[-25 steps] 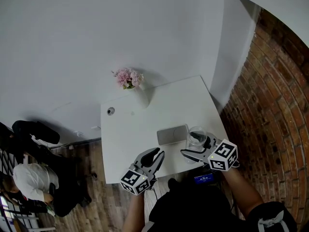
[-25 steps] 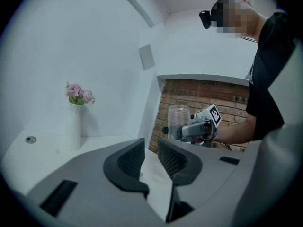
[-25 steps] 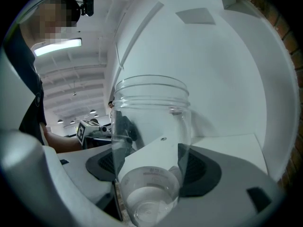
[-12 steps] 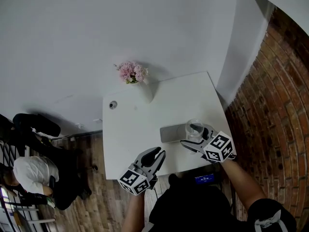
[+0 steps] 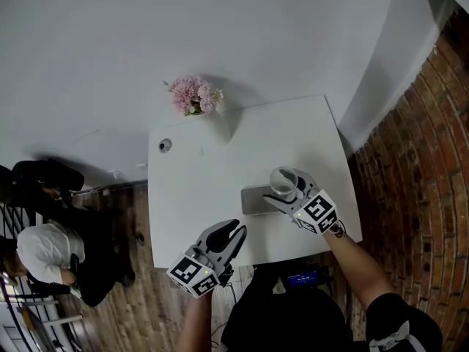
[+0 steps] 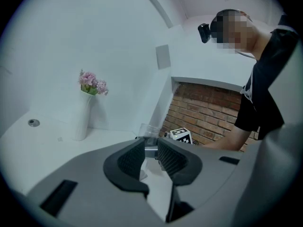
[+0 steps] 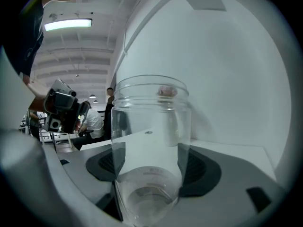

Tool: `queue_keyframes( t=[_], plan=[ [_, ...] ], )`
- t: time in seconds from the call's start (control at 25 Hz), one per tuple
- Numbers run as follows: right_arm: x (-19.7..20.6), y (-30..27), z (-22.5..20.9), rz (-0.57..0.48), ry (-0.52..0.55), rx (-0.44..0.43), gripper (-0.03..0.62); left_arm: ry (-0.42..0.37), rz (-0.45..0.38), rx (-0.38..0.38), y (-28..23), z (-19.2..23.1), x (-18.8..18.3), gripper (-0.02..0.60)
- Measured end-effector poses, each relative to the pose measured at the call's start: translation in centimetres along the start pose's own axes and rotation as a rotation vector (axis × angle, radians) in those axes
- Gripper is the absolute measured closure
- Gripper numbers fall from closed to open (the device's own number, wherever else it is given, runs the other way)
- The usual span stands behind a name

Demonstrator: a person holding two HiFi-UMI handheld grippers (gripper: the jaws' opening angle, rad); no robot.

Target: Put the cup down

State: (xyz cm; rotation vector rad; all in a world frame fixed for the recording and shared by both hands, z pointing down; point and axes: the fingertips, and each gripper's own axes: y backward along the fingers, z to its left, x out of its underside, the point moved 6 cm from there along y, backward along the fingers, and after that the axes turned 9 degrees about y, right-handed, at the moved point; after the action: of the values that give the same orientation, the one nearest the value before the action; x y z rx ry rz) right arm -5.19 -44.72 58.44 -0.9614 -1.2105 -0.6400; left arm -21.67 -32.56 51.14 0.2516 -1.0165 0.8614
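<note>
1. Task is under way and not done. The right claw [image 5: 289,191] is clamped on the cup [image 7: 151,126], with a pad on each side of its wall.
2. The cup stands upright over the right end of the grey pad [image 5: 253,200], near the right edge of the tabletop [image 5: 198,189]. I cannot tell whether its base touches.
3. Remaining, by my reading: seat the base, open the jaws, back the claw off.
4. The left claw [image 6: 151,155] has its jaws a little apart with nothing between them. It hangs over the near edge, well apart from the cup.
5. The cup is clear, cylindrical and empty, with a smooth wall and ridged rings under the rim. Glass or plastic, I cannot tell.
6. The pad is flat, matte and rectangular, with rounded corners. The tabletop is white and smooth.
7. A tall white vase [image 6: 81,117] with pink flowers [image 6: 92,83] stands at the far edge.
</note>
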Motion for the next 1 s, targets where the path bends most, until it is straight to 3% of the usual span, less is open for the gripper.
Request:
queue_keyframes(
  t=[0.16,0.56,1.0],
  plan=[
    [0.4,-1.2,-0.7,-0.023,0.006,-0.002,0.232,0.017,0.004,-0.009,-0.3,0.9,0.1,0.489],
    [1.0,-0.3,1.3,-0.056,0.134,0.002,0.232,0.028,0.005,-0.025,-0.4,2.0,-0.2,0.489],
    [1.7,-0.6,1.7,-0.01,0.098,-0.034,0.214,0.011,-0.003,-0.033,-0.8,1.8,0.0,0.489]
  ],
)
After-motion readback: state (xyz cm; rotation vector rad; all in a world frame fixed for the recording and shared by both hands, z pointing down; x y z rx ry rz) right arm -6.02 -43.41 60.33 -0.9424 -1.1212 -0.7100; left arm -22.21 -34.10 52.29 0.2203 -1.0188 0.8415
